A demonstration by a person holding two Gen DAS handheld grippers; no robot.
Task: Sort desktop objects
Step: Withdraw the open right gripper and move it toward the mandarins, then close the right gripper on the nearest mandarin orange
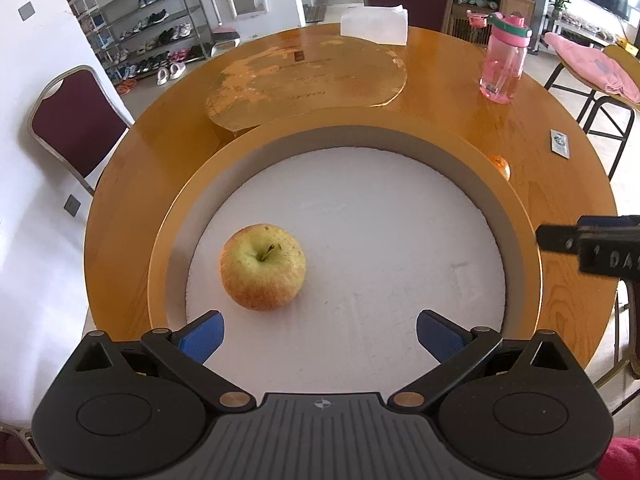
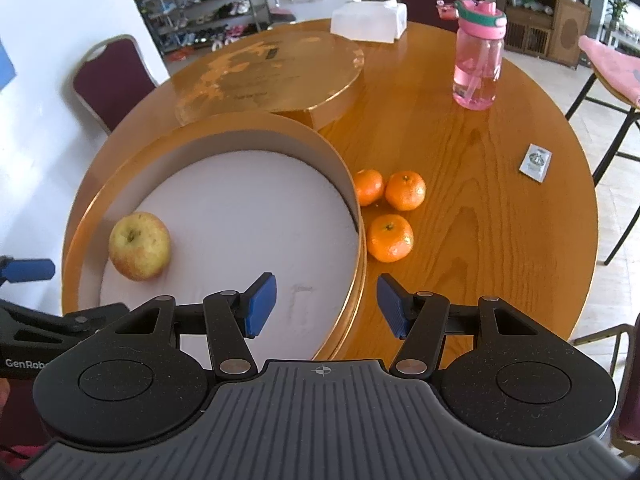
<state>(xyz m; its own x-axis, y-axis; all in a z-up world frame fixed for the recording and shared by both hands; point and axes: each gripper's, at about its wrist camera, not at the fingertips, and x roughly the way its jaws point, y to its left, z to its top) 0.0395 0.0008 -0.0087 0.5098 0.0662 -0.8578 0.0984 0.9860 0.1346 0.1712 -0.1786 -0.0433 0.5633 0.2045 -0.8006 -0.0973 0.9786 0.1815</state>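
A yellow-red apple [image 1: 262, 267] [image 2: 139, 245] lies inside a round golden box [image 1: 400, 128] [image 2: 248, 124] with a white floor. My left gripper [image 1: 319, 336] hovers over the box, open and empty, the apple just ahead of its left pad. Three tangerines [image 2: 405, 190] [image 2: 390, 238] [image 2: 369, 186] sit on the table right of the box; only one tangerine [image 1: 500, 166] peeks over the rim in the left wrist view. My right gripper [image 2: 326, 306] stands open above the box's right rim, nothing between its blue pads, the tangerines just beyond.
The box's golden lid [image 2: 272, 76] lies behind it. A pink water bottle [image 2: 478, 56], a white tissue pack [image 2: 368, 20] and a small sachet [image 2: 535, 162] are on the round wooden table [image 2: 460, 128]. Chairs stand around the table.
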